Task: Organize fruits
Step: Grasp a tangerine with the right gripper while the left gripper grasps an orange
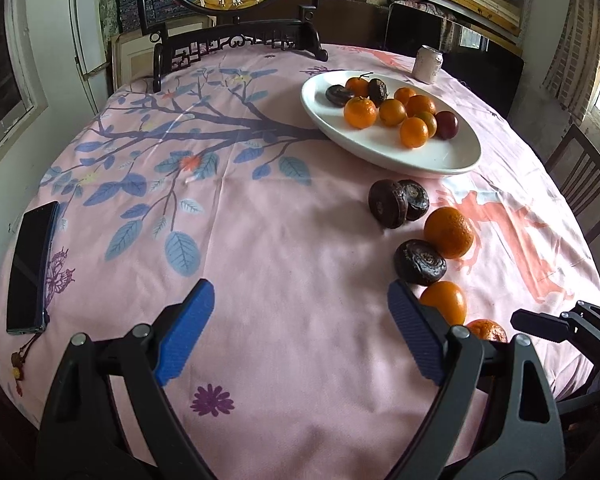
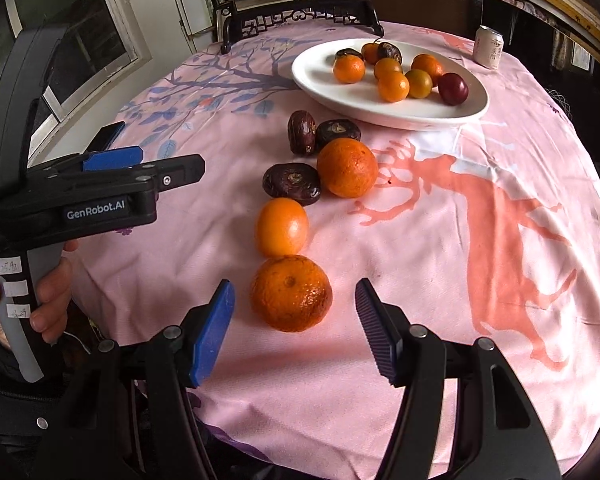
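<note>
Six fruits lie in a curved row on the pink tablecloth. In the right wrist view my right gripper (image 2: pixel 295 287) stands open around the nearest orange (image 2: pixel 290 294), with a gap on each side. Beyond it sit a smaller orange (image 2: pixel 282 226), a large orange (image 2: pixel 347 167) and three dark wrinkled fruits (image 2: pixel 292 183). The white oval plate (image 2: pixel 320 80) at the back holds several oranges and dark fruits. My left gripper (image 1: pixel 300 296) is wide open above bare cloth, left of the row; the oranges (image 1: pixel 448 232) and dark fruits (image 1: pixel 420 262) lie to its right.
A dark phone (image 1: pixel 32 268) lies at the table's left edge. A drink can (image 1: pixel 429 64) stands behind the plate. A carved dark stand with a round deer picture (image 1: pixel 236 40) occupies the far edge. A hand (image 2: pixel 48 292) holds the left gripper's handle.
</note>
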`<state>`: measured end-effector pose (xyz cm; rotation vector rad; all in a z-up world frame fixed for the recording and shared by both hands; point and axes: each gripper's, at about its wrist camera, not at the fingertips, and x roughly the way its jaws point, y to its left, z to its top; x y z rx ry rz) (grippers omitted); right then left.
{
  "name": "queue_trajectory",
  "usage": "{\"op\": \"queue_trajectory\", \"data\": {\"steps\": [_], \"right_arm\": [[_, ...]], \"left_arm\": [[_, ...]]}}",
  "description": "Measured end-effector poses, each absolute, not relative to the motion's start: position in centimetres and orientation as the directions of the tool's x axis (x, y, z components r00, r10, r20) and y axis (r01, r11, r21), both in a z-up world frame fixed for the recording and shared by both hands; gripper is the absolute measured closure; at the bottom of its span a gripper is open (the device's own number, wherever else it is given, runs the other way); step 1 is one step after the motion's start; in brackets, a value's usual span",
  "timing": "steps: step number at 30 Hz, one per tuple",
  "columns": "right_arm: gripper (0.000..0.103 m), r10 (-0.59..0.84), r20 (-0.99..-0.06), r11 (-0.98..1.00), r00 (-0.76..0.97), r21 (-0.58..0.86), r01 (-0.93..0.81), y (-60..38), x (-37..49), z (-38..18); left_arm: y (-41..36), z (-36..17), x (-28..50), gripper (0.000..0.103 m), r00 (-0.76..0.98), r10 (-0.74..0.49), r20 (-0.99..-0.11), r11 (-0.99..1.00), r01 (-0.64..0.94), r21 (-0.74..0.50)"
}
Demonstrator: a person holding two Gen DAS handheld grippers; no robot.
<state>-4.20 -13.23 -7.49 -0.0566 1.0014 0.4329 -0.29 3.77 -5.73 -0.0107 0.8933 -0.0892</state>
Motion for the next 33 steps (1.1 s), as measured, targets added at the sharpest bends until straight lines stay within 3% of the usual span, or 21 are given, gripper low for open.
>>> {"op": "queue_trajectory", "data": {"steps": [2, 4, 7, 13, 20, 25, 30, 33], "right_arm": [[0.044, 0.326, -0.829, 0.912, 0.454, 0.148, -0.383, -13.0, -4.1, -7.8], [0.058, 0.325, -0.837, 0.91, 0.44, 0.15, -0.386, -12.8, -3.9, -8.3], [0.059, 0.329, -0.824, 0.919, 0.461, 0.166, -0.358, -13.7, -3.9, -7.7], [0.058, 0.151, -0.8, 0.98, 0.581, 0.045, -0.193, -17.6, -3.8, -6.3], [0.058, 0.17, -0.806, 0.983, 0.567, 0.097, -0.156, -20.7, -3.9, -7.6], [0.059, 0.183, -0.809, 0.981, 0.559, 0.112, -0.159, -21.3, -3.8, -7.9], [0.058, 0.192, -0.817, 0.979, 0.544, 0.121, -0.164, -21.4, -3.4, -8.5], [0.058, 0.198, -0.817, 0.978, 0.542, 0.127, -0.165, -21.5, -3.2, -8.4]], "left_arm": [[3.7, -5.8, -0.5, 0.013, 0.618, -0.089, -0.781, 0.996, 0.078, -0.052], [3.6, -6.0, -0.7, 0.013, 0.61, -0.094, -0.787, 0.995, 0.082, -0.055], [3.2, -6.2, -0.8, 0.013, 0.595, -0.11, -0.796, 0.993, 0.093, -0.068], [-0.3, -6.9, -1.3, 0.013, 0.56, -0.156, -0.814, 0.982, 0.18, -0.065], [-4.2, -8.6, -0.1, 0.013, 0.513, -0.145, -0.846, 0.977, 0.212, -0.039], [-5.6, -9.4, 0.8, 0.035, 0.478, -0.145, -0.866, 0.977, 0.205, -0.051], [-6.3, -9.5, 1.0, 0.036, 0.492, -0.124, -0.862, 0.978, 0.208, -0.022], [-6.5, -9.5, 1.0, 0.053, 0.51, -0.1, -0.855, 0.979, 0.206, 0.008]]}}
